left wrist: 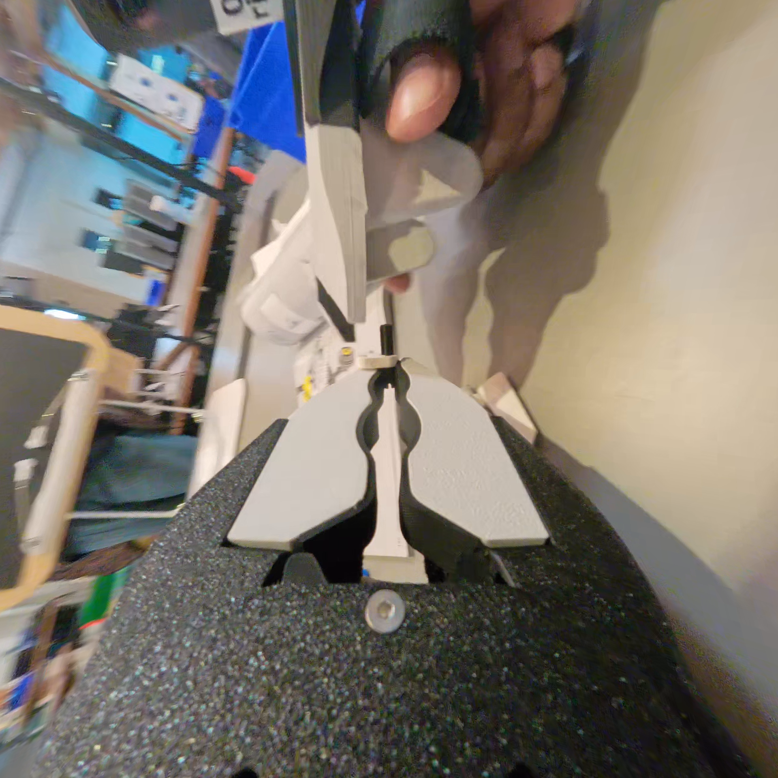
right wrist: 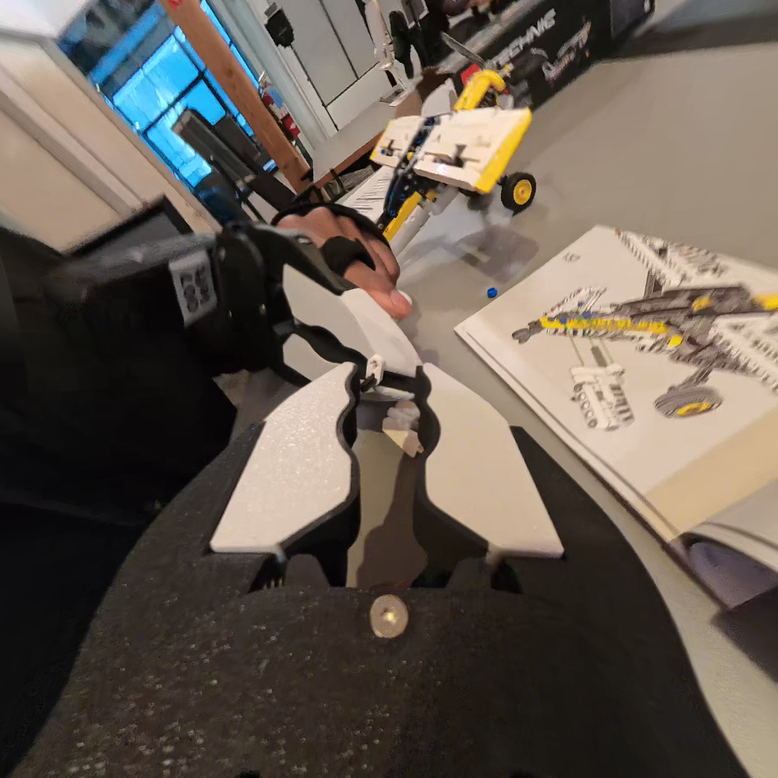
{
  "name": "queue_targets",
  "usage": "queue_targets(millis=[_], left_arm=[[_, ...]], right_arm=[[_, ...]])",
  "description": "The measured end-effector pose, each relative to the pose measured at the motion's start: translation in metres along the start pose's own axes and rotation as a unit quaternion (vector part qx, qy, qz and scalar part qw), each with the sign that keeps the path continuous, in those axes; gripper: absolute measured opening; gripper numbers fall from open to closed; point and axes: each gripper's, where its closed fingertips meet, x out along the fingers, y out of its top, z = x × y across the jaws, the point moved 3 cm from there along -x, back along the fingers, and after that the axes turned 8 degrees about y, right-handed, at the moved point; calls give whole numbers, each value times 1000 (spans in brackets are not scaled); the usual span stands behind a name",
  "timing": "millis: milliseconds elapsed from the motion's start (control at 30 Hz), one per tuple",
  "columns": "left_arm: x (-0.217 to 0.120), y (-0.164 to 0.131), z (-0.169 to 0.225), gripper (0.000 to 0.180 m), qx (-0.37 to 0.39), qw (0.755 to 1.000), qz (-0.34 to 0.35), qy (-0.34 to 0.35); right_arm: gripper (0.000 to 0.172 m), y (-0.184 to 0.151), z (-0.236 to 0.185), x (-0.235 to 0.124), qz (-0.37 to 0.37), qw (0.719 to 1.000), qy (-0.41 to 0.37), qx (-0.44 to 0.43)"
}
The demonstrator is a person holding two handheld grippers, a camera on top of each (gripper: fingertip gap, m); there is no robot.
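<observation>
In the left wrist view my left gripper (left wrist: 393, 370) is shut at its tips on a small white brick piece (left wrist: 377, 361) with a black pin (left wrist: 386, 337) sticking out of it. The same piece (right wrist: 373, 365) shows in the right wrist view, held by the left gripper's tips right between my right gripper's fingers. My right gripper (right wrist: 388, 370) is open around that spot, and its pads do not press on the piece. It also shows in the left wrist view (left wrist: 379, 290), just beyond the pin, with a gloved hand (left wrist: 463, 84) on it. Another small white part (right wrist: 404, 421) lies on the table under the right gripper.
A yellow and white brick-built vehicle model (right wrist: 459, 155) stands farther back on the grey table (right wrist: 631, 168). An open instruction booklet (right wrist: 610, 358) lies to the right. A tiny blue piece (right wrist: 491, 292) lies beside it. A dark box (right wrist: 547, 50) stands at the back. Left and right tips are no more than a few centimetres apart.
</observation>
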Motion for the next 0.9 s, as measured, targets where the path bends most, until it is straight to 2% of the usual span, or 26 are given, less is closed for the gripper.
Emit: queue_targets(millis=[67, 167, 367, 600, 700, 867, 900], left_arm=[[-4, 2, 4, 5, -33, 998, 10, -54], [-9, 3, 12, 5, -67, 989, 25, -130], [-23, 13, 23, 5, -54, 974, 79, -204], [-26, 22, 30, 5, -52, 968, 97, -223], [-23, 21, 31, 5, -64, 969, 97, -217], [-10, 18, 23, 6, -100, 979, 62, -166], [-7, 17, 22, 6, -108, 980, 52, -156]], right_arm=[[30, 2, -8, 0, -12, 998, 9, -59], [30, -5, -22, 6, -42, 992, 44, -115], [27, -23, -32, 19, -92, 981, 65, -160], [8, -23, -39, 19, -85, 978, 70, -177], [21, -21, -34, 16, -83, 980, 54, -175], [39, 8, -20, 14, 8, 984, -52, -170], [37, 13, -20, 13, 20, 982, -66, -174]])
